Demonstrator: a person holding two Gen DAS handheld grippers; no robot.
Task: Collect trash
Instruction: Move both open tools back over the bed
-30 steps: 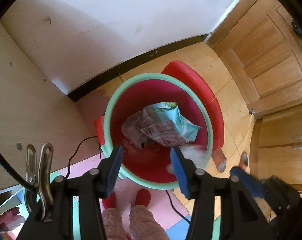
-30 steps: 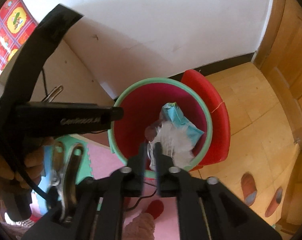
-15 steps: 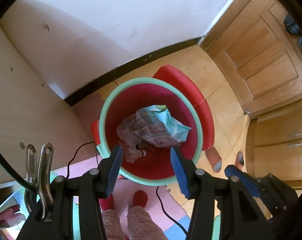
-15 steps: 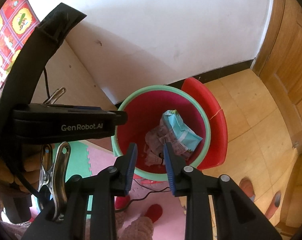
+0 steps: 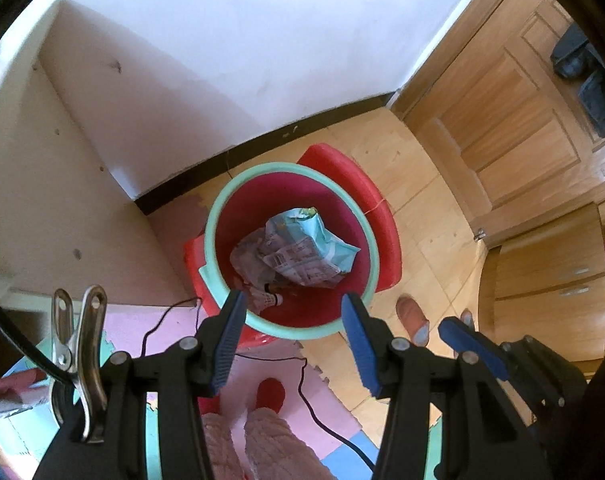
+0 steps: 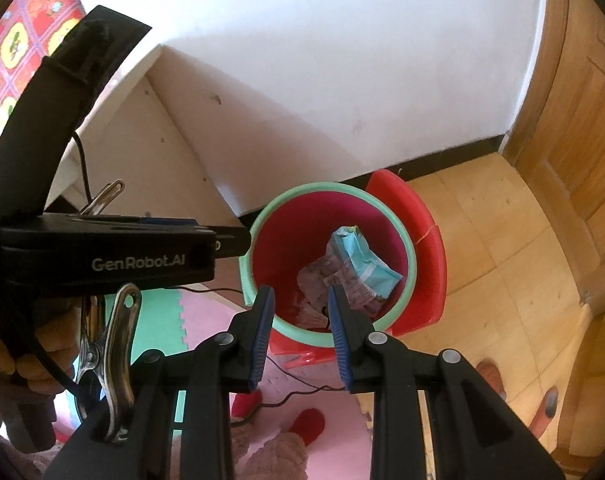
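Observation:
A red trash bin with a mint-green rim (image 5: 292,166) (image 6: 326,188) stands on the floor below both grippers. Inside it lie a crumpled blue-and-white wrapper (image 5: 302,248) (image 6: 358,264) and a small white feathery piece (image 5: 266,300) (image 6: 314,314) near the front wall. My left gripper (image 5: 292,308) hangs open above the bin's near rim, nothing between its blue pads. My right gripper (image 6: 300,300) is also open and empty above the near rim. The left gripper's black body (image 6: 102,256) crosses the right wrist view on the left. One blue pad of the right gripper (image 5: 470,344) shows at lower right in the left wrist view.
The bin's red lid (image 5: 366,196) stands open behind it. A beige furniture panel (image 5: 42,200) rises at the left, a wooden door (image 5: 502,120) at the right. A black cable (image 5: 302,376) runs over pink foam mats. Slippers (image 5: 412,316) lie on the wood floor. A person's feet (image 5: 270,396) are below.
The right gripper opened and let go of the white feathery piece, which now lies in the bin. Both grippers have risen, so the bin looks smaller and lower.

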